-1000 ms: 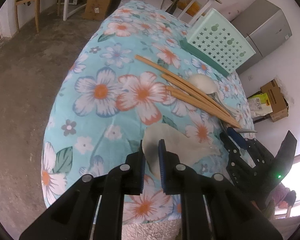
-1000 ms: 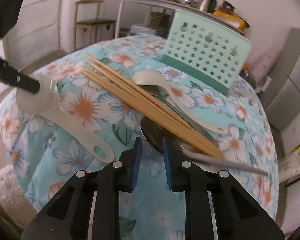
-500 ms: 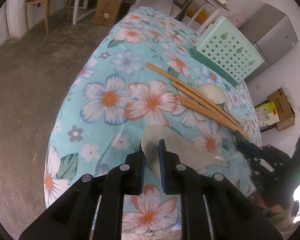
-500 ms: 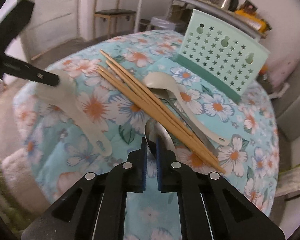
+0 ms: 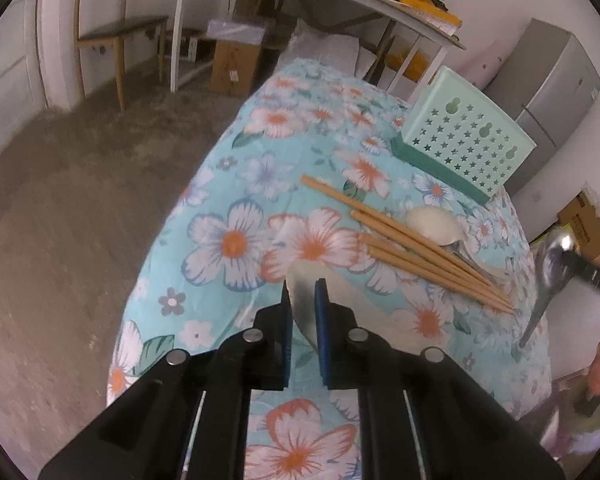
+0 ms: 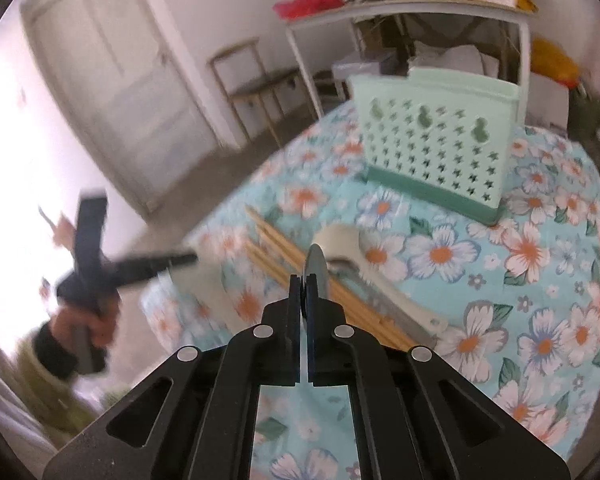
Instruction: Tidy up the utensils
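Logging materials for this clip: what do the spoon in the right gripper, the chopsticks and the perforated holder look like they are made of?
Spoon: probably polished steel; grey, mirror-like, catching highlights.
Chopsticks: apparently bamboo or wood; matte tan, uniform, no shine.
Holder: moulded plastic, likely; pale mint walls with punched star holes, darker green base, satin finish.

Both wrist views look down from close above, sharing the floral table [image 5: 236, 240] and green rack [image 6: 432, 144].
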A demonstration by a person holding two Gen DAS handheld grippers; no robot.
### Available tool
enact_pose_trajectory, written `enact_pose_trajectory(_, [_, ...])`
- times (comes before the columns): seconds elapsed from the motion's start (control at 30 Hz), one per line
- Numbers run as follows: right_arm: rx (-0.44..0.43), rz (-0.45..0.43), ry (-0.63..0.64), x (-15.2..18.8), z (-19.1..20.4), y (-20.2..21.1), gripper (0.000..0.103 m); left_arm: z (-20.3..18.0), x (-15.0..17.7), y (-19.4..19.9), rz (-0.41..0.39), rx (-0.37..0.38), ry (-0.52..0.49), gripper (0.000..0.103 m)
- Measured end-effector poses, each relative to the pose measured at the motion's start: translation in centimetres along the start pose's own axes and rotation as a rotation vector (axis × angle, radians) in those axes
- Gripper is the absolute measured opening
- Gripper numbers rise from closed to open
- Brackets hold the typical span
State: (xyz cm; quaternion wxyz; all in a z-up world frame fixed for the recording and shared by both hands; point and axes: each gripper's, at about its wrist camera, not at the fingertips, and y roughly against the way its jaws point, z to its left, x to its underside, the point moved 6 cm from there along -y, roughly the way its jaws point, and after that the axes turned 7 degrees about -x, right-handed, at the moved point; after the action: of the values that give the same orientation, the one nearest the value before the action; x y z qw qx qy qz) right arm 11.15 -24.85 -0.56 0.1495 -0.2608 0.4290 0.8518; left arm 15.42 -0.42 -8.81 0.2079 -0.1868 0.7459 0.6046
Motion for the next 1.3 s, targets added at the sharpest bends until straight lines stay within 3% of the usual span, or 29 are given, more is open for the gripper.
enact_pose_trajectory(0.27, [-0.163, -0.183, -0.186, -2.4, -1.4, 2.4, 0.001, -2.1, -0.7, 1.8, -0.093, -0.092, -0.099, 0.009])
enact_pose_trajectory(0.57, [-0.243, -0.262, -0.239, -3.6, -1.8, 3.6, 0.001, -4.0, -0.9, 3.3, -0.172, -0.171, -0.155, 0.008])
enact_pose_trajectory(0.83, [-0.248, -0.269, -0.263, -3.6, -2.0, 3.5, 0.001, -4.8, -0.8, 4.1, -0.213, -0.207, -0.165, 0.008])
enact_pose_trajectory(1.13, [-0.226, -0.305, -0.237, -3.3, 0.1, 3.8, 0.001, -6.9, -0.5, 6.8, -0.348, -0.216, -0.236, 0.006])
enact_pose_trajectory(1.3, [-0.200, -0.371, -0.206, -3.4, 1.2, 5.5, 0.001, -8.2, -0.9, 8.6, -0.405, -0.193, -0.277, 0.004])
